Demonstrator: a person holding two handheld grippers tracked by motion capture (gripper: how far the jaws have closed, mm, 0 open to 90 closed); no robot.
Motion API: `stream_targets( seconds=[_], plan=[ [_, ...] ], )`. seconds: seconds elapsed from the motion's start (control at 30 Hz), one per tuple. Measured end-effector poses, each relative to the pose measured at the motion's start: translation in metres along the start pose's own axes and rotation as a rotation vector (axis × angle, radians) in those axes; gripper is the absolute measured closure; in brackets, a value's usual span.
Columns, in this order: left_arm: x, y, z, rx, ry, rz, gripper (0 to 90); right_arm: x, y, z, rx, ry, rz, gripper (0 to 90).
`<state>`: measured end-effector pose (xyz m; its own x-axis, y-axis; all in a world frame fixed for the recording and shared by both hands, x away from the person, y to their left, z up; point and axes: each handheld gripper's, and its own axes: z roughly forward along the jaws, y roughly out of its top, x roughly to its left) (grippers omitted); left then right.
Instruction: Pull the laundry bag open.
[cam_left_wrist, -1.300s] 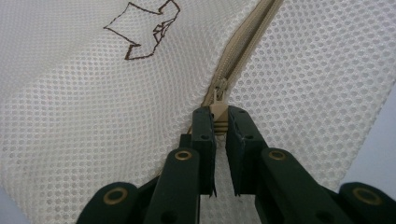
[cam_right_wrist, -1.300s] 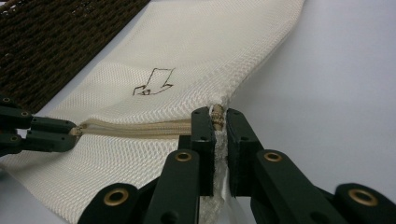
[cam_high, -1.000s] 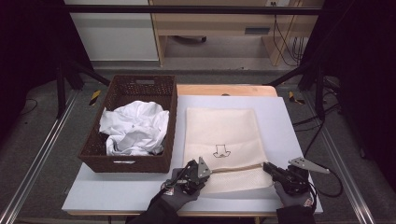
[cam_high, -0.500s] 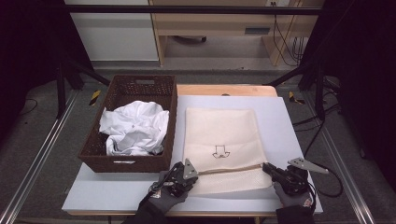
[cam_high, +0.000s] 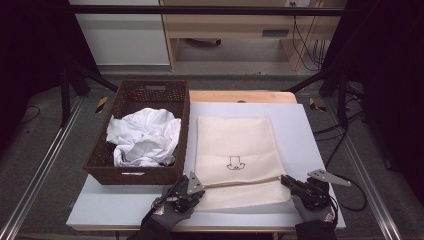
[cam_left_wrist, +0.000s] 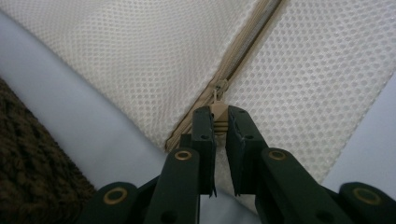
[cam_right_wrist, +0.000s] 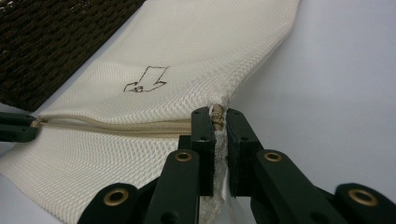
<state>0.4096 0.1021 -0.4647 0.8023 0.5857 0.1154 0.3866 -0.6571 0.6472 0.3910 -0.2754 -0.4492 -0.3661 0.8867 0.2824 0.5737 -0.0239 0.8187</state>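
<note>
The mesh laundry bag (cam_high: 235, 155) lies flat on the bench (cam_high: 300, 130), just beside the wicker basket (cam_high: 145, 97). It appears light, limp and prone to bunching, so the fabric needs tension along the zipper (cam_right_wrist: 116, 125). The left claw (cam_left_wrist: 220, 122) is clamped on the zipper pull (cam_left_wrist: 219, 108). The right claw (cam_right_wrist: 216, 122) pinches the bag's corner at the zipper end, a sound anchor point.
</note>
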Motion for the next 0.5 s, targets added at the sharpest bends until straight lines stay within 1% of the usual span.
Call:
stream_targets(
  seconds=[0.13,0.2,0.23,0.3,0.4,0.43,0.5],
  plan=[
    [0.002,-0.002,-0.002,0.0,0.012,-0.007,81.4,0.0,0.0,0.0,0.0,-0.001,0.0,83.7],
    [0.004,-0.004,-0.003,0.003,0.012,-0.009,81.4,0.0,0.0,0.0,0.0,-0.001,0.0,83.7],
    [0.006,-0.005,-0.004,-0.003,0.01,-0.014,81.4,-0.001,0.0,0.0,0.001,0.001,0.002,83.7],
    [0.007,-0.007,-0.006,0.008,0.02,-0.012,81.4,-0.001,0.0,0.0,-0.001,0.0,0.003,83.7],
    [0.012,-0.013,-0.009,0.011,0.026,-0.035,81.4,-0.002,-0.001,-0.001,-0.001,-0.013,0.001,83.7],
    [0.015,-0.016,-0.011,0.013,0.024,-0.044,81.4,-0.003,-0.001,-0.002,-0.003,-0.011,0.013,83.7],
    [0.017,-0.019,-0.012,0.004,0.015,-0.056,81.4,-0.004,-0.001,-0.002,-0.003,-0.005,0.018,83.7]
  ],
)
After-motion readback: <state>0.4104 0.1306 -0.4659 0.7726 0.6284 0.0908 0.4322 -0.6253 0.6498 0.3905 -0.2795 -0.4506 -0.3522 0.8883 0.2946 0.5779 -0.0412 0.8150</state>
